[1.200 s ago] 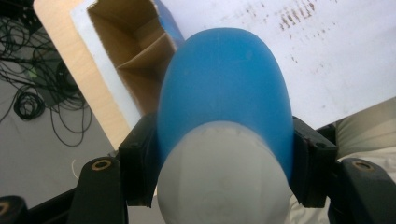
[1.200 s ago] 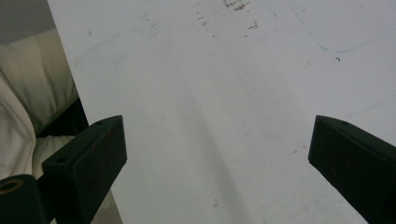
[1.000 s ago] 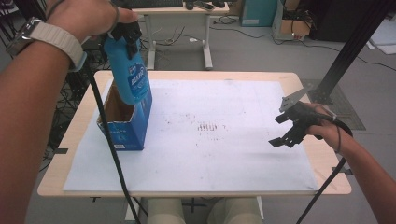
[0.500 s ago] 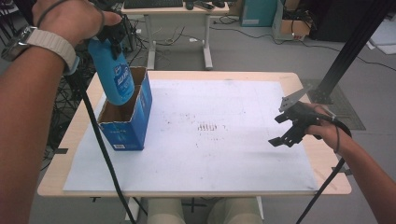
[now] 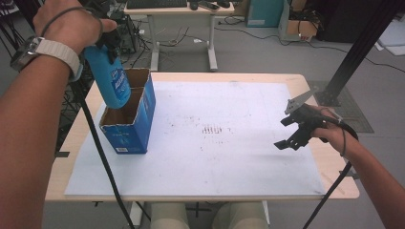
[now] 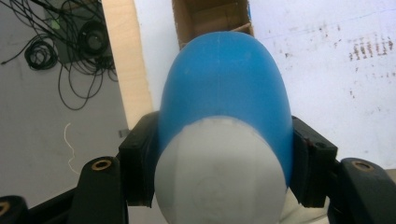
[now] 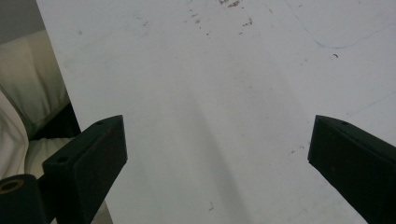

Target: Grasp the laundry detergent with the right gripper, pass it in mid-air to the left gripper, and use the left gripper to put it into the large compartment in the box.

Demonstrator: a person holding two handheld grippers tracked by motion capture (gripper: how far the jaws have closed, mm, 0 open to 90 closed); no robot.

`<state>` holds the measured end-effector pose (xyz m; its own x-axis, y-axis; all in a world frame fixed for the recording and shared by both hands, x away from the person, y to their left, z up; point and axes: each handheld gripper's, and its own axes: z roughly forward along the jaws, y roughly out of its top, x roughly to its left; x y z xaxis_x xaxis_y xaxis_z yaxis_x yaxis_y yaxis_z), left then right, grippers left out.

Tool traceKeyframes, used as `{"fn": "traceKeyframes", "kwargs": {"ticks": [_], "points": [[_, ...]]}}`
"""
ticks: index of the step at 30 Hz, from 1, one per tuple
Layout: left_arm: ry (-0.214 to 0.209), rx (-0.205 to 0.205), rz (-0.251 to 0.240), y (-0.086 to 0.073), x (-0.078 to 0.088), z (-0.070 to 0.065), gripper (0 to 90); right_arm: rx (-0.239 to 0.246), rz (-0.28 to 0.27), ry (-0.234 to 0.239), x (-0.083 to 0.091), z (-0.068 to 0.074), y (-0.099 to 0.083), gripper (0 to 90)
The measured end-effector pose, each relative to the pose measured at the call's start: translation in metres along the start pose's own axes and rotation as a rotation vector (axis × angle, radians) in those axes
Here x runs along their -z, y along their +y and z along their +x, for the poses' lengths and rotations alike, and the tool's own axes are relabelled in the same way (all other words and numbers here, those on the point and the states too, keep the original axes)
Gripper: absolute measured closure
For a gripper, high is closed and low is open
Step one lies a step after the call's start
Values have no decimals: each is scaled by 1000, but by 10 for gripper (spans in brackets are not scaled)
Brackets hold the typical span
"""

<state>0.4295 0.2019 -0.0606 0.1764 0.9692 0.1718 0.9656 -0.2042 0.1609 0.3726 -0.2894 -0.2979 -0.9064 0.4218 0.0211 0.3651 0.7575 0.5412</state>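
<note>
One blue bottle [image 5: 111, 81] above the cardboard box [image 5: 129, 119]
Left gripper [image 6: 219, 172] clamps the bottle; right gripper [image 7: 217, 163] hangs wide apart over the white sheet [image 5: 229, 143]

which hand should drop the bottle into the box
Left. The left gripper is shut on the bottle right over the box; the right gripper hovers open, far across the table.

A white sheet [image 5: 229, 143] covers the wooden table [image 5: 334, 186].
</note>
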Motion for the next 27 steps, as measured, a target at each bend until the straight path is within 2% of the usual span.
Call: {"fn": "traceKeyframes", "kwargs": {"ticks": [6, 11, 12, 14, 15, 24, 25, 27], "points": [[10, 17, 7, 3, -15, 2, 378, -5, -2, 1, -1, 0, -2, 48], [-5, 35, 7, 4, -27, 7, 379, -11, -1, -1, 0, -1, -5, 48], [-8, 38, 6, 4, -28, 7, 379, -52, 14, -7, 2, 0, -7, 48], [-13, 43, 6, 4, -34, 9, 379, -27, -1, -4, 1, -2, -7, 48], [-12, 42, 10, 4, -38, 9, 379, -61, 14, -7, 2, -1, -8, 48], [-31, 56, 19, 3, -67, 11, 379, -67, 24, -3, -1, -1, -8, 48], [-30, 51, 23, 3, -71, 12, 379, -23, -2, 1, -4, -4, -9, 48], [-30, 51, 25, 3, -77, 10, 379, -29, -3, 1, -4, -4, -9, 48]]}}
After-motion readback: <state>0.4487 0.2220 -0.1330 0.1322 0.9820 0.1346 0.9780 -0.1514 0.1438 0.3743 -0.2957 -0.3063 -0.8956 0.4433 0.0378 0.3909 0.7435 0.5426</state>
